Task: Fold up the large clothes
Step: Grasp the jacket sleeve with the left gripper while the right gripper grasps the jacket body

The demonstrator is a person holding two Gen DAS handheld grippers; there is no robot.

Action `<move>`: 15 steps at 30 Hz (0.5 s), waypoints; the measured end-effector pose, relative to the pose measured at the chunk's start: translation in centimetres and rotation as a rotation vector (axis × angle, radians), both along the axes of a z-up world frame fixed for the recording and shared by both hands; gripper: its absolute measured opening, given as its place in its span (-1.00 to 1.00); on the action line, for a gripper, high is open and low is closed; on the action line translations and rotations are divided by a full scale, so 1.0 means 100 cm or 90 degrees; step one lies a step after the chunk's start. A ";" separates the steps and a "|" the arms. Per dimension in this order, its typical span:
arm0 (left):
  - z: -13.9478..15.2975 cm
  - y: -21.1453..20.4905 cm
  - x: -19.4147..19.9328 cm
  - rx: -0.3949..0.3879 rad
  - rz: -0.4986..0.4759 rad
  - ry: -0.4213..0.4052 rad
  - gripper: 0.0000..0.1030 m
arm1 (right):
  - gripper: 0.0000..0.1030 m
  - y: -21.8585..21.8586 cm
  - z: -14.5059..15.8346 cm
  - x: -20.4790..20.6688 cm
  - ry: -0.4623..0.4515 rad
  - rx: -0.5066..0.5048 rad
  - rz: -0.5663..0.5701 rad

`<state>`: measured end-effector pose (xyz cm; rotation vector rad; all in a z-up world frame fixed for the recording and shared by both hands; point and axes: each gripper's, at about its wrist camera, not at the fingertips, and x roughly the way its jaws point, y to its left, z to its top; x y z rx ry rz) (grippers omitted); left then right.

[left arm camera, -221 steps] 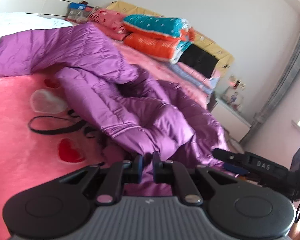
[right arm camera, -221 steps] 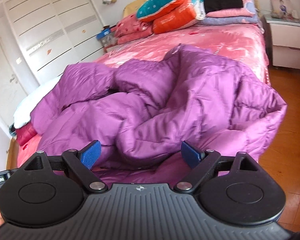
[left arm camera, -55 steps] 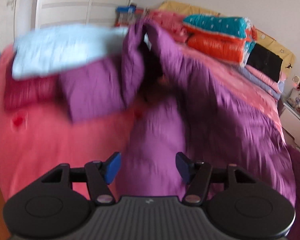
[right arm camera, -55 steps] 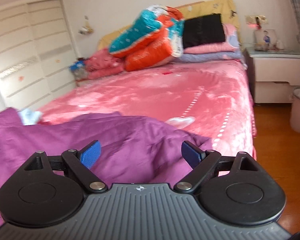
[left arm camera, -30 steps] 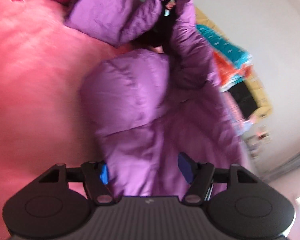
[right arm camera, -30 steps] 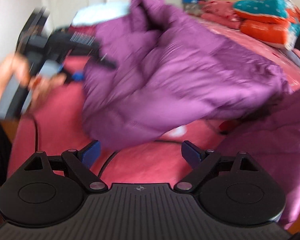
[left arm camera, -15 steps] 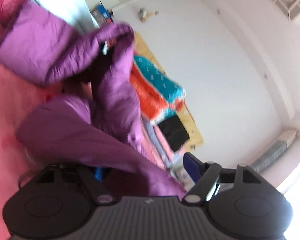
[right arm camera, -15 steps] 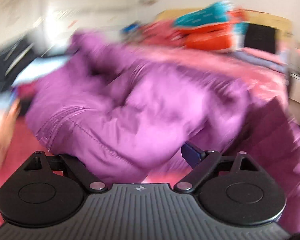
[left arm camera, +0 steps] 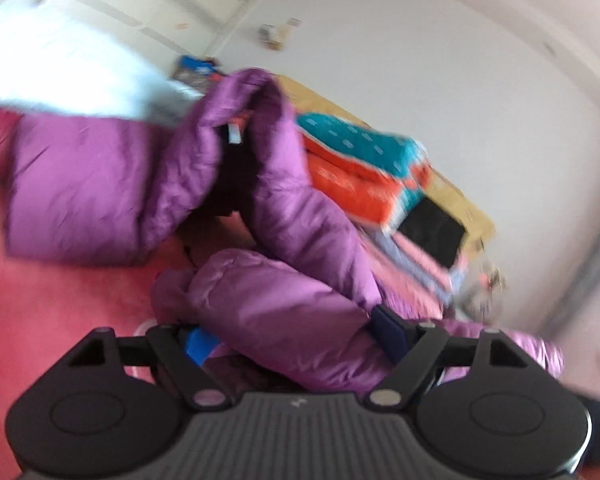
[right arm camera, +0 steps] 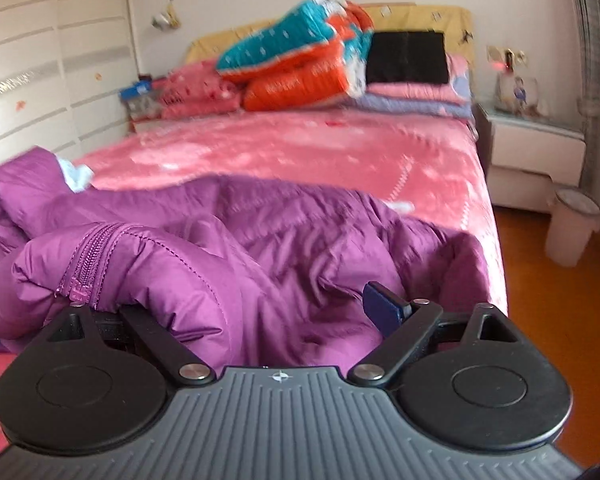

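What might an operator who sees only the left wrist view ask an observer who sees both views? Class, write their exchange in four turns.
Operator: Is the right gripper shut on the purple jacket?
Observer: No, it is open. A fold of the jacket bulges between its fingers.
Operator: Is a zipper anywhere near it?
Observer: Yes. It runs along the fold that covers the gripper's left finger.

Bright daylight, motion blur, fisheye-warped edges.
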<state>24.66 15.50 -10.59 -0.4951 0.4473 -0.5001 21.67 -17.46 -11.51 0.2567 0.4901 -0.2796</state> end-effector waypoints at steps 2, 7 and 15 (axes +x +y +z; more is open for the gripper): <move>0.004 -0.005 -0.003 0.039 -0.043 -0.019 0.60 | 1.00 -0.012 -0.003 0.000 0.010 0.013 -0.018; 0.013 -0.013 -0.014 0.089 -0.139 -0.049 0.61 | 1.00 -0.035 -0.001 0.005 0.007 0.041 -0.060; -0.002 -0.016 -0.021 0.286 -0.176 -0.047 0.69 | 1.00 -0.065 -0.003 0.015 0.003 0.072 -0.095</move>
